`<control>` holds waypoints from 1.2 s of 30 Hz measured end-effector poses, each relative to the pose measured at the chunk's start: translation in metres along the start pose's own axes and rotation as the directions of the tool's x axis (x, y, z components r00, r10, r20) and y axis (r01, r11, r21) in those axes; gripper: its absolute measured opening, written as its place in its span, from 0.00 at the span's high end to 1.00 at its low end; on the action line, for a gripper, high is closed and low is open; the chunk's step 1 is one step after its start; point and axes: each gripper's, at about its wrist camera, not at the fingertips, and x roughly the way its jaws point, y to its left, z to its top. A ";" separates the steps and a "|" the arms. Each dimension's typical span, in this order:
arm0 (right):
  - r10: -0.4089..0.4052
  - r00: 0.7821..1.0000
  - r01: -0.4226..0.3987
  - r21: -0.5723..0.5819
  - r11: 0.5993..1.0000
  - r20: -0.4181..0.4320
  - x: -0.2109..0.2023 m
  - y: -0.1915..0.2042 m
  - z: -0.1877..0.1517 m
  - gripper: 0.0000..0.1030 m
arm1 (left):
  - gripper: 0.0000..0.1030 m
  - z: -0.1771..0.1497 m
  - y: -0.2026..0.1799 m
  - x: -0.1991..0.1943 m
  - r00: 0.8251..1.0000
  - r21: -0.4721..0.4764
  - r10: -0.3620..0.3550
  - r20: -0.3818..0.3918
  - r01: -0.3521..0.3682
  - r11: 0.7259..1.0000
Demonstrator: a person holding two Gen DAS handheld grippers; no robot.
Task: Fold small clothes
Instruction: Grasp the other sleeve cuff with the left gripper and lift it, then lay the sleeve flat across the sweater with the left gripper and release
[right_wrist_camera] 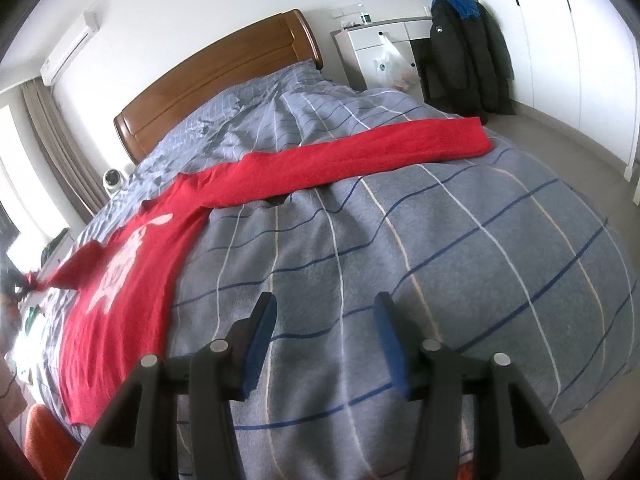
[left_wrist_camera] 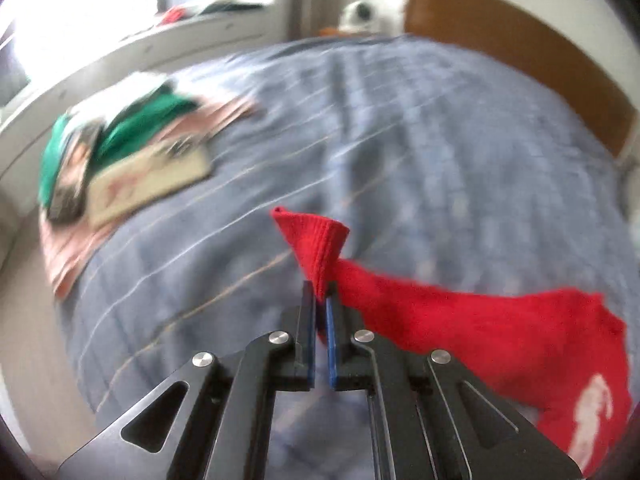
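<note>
The left gripper (left_wrist_camera: 321, 294) is clenched on the cuff of the red sweater (left_wrist_camera: 480, 332), whose sleeve trails off to its right over the blue checked bedspread (left_wrist_camera: 400, 140). The right gripper (right_wrist_camera: 324, 312) hangs spread and empty above the bedspread; the sweater's body lies to its left, the other sleeve stretched ahead.

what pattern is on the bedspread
Grey-blue bedspread with a grid of dark blue, white and tan lines; clearest in the right wrist view.
</note>
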 end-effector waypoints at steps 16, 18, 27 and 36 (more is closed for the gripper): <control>-0.049 0.999 0.047 -0.081 0.996 -0.014 0.003 0.016 -0.004 0.51 | 0.98 -0.024 0.042 0.042 0.991 -0.082 0.121 -0.049 -0.125 0.989; -0.052 0.999 0.051 -0.077 0.996 -0.016 0.003 0.014 -0.004 0.51 | 0.96 -0.027 0.041 0.043 0.992 -0.064 0.121 -0.045 -0.123 0.990; -0.071 0.997 0.073 -0.072 0.995 0.024 -0.006 0.015 -0.004 0.43 | 0.16 -0.067 0.021 -0.037 0.991 0.082 0.021 0.132 -0.032 0.996; -0.065 0.996 0.071 -0.104 0.992 0.062 -0.008 0.038 0.003 0.35 | 0.07 -0.167 -0.035 -0.084 0.970 0.283 -0.242 -0.020 0.238 0.929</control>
